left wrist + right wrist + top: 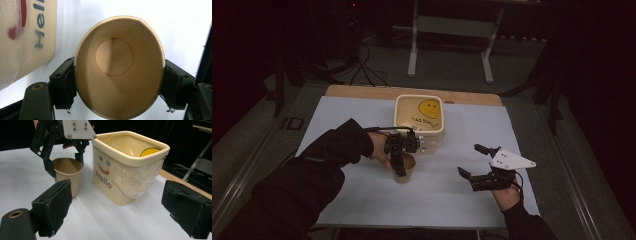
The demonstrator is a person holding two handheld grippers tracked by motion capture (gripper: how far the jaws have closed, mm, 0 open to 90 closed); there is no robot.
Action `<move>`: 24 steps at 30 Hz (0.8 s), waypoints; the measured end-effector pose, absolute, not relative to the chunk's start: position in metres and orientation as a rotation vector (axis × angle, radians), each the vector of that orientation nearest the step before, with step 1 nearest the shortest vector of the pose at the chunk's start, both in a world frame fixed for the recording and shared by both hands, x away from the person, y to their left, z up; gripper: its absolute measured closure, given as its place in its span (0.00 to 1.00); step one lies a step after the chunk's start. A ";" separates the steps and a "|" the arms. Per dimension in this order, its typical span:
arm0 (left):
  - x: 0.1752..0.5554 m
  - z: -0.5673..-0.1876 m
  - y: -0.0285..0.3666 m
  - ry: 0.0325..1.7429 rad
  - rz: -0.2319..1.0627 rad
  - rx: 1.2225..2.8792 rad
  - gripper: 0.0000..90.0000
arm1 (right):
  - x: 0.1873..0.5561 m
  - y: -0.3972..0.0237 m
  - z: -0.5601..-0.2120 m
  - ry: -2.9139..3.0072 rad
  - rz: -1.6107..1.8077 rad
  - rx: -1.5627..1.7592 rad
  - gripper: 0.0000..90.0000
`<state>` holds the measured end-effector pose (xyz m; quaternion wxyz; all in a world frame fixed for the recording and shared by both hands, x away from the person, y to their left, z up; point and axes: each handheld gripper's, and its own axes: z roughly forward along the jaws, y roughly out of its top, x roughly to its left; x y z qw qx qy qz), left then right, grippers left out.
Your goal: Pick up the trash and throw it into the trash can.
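Left gripper [399,161]: jaws pinching the paper cup [405,168] across its rim, one pad on each side, squeezing it oval.
Right gripper [474,165]: jaws spread wide, nothing between them.
Paper cup: upright on the white table [362,190], between the left jaws, well apart from the right gripper.
Cream bin [419,117]: just beyond the left gripper, lined with clear plastic, "Hello" face on its side.

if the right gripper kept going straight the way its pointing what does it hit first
Probably the cream bin lined with clear plastic, which sits nearly dead ahead between the right gripper's open jaws. The paper cup, held by the left gripper, stands off to one side. Depth is hard to judge.
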<state>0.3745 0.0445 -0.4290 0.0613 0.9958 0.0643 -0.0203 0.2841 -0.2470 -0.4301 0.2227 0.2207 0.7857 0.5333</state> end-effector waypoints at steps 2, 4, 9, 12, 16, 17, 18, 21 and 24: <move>0.374 -0.427 0.045 0.191 -0.064 3.012 0.29 | 0.284 -0.247 -0.430 2.170 1.472 0.610 0.10; 0.373 -0.422 0.045 0.180 -0.072 3.015 0.30 | 0.284 -0.247 -0.430 2.170 1.472 0.612 0.10; 0.371 -0.414 0.046 0.172 -0.064 3.014 0.30 | 0.284 -0.247 -0.430 2.169 1.471 0.615 0.11; 0.370 -0.407 0.046 0.173 -0.070 3.007 0.30 | 0.285 -0.248 -0.430 2.169 1.471 0.617 0.10; 0.367 -0.399 0.045 0.159 -0.058 3.009 0.30 | 0.285 -0.247 -0.430 2.168 1.471 0.617 0.10; 0.367 -0.397 0.045 0.155 -0.072 3.008 0.31 | 0.285 -0.248 -0.430 2.168 1.471 0.618 0.10; 0.366 -0.395 0.045 0.155 -0.070 3.007 0.31 | 0.285 -0.248 -0.430 2.168 1.473 0.618 0.10; 0.365 -0.389 0.044 0.149 -0.062 3.007 0.31 | 0.285 -0.248 -0.430 2.168 1.472 0.618 0.10; 0.364 -0.383 0.044 0.147 -0.061 3.007 0.31 | 0.285 -0.248 -0.430 2.168 1.470 0.620 0.10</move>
